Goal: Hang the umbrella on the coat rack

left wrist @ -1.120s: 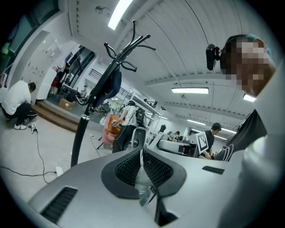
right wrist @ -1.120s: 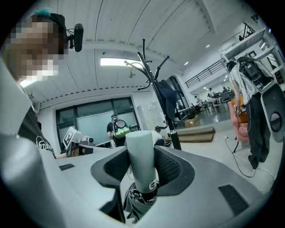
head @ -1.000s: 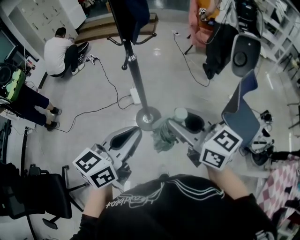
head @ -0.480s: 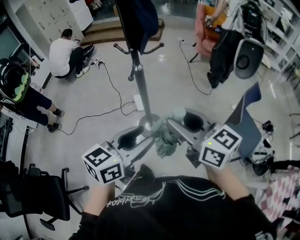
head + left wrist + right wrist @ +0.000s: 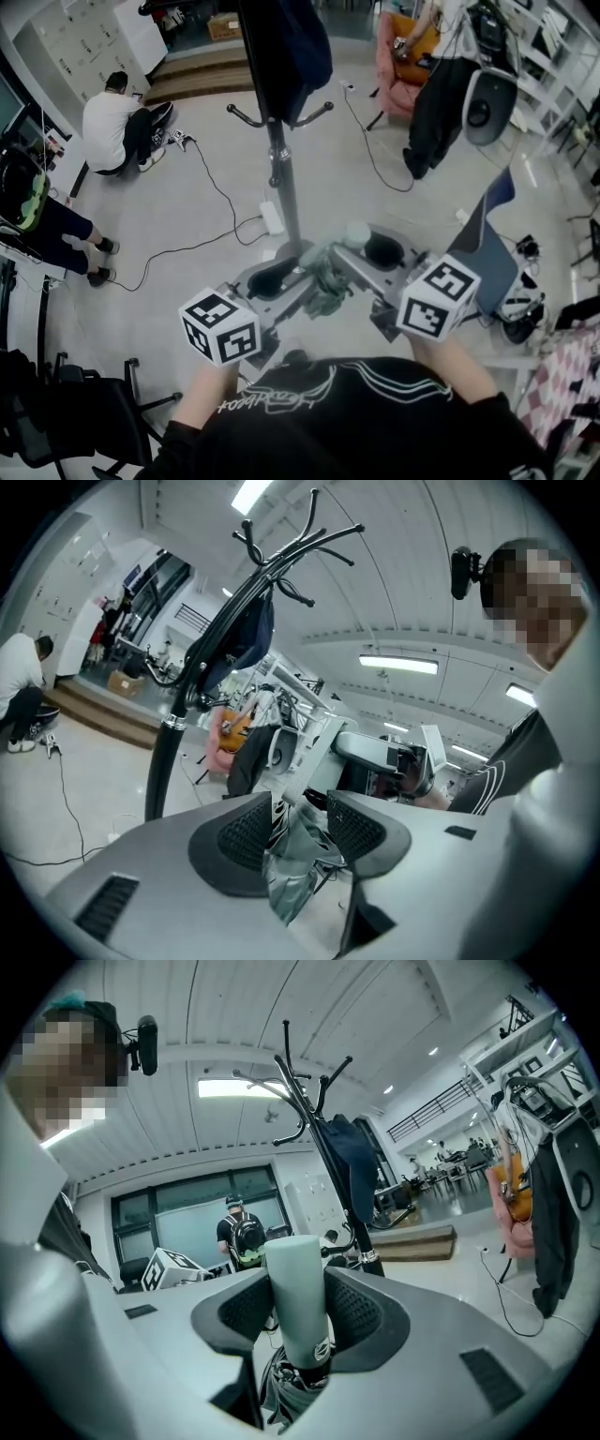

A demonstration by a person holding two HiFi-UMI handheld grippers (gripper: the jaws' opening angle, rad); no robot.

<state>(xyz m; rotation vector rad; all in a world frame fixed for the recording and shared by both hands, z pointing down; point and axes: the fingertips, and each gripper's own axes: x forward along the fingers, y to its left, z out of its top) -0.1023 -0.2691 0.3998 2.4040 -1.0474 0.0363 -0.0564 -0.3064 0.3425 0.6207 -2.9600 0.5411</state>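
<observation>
Grey-green cloth, loosely bunched, makes up the body of the umbrella (image 5: pixel 328 277), and a pale, smooth handle (image 5: pixel 357 232) closes one end of it. It is held low on the person's side of the coat rack (image 5: pixel 278 178), near the pole and well below the hooks (image 5: pixel 314 114).

The right gripper (image 5: pixel 298 1309) has its jaws closed on the handle, with the ribbed pads pressing on both sides. The left gripper (image 5: pixel 298 819) has just been opening its jaws. They stand wide apart, and the soft cloth hangs between the pads without being squeezed.

I judge the umbrella to be light and short, but with two different natures. The handle looks stiff and probably a little slippery, while the cloth is limp and gives no firm hold. The handle is therefore the better place to grip, as the right gripper does. I cannot make out a strap or loop for the hook, and the loose folds could catch on a prong.

A dark garment (image 5: pixel 286 52) hangs on the upper part of the coat rack. The floor (image 5: pixel 187 234) around its base is pale, hard and glossy, with cables (image 5: pixel 221 178) lying across it. Beyond the rack a person (image 5: pixel 111 112) sits on the floor, and a blue chair (image 5: pixel 489 220) stands beside it.
</observation>
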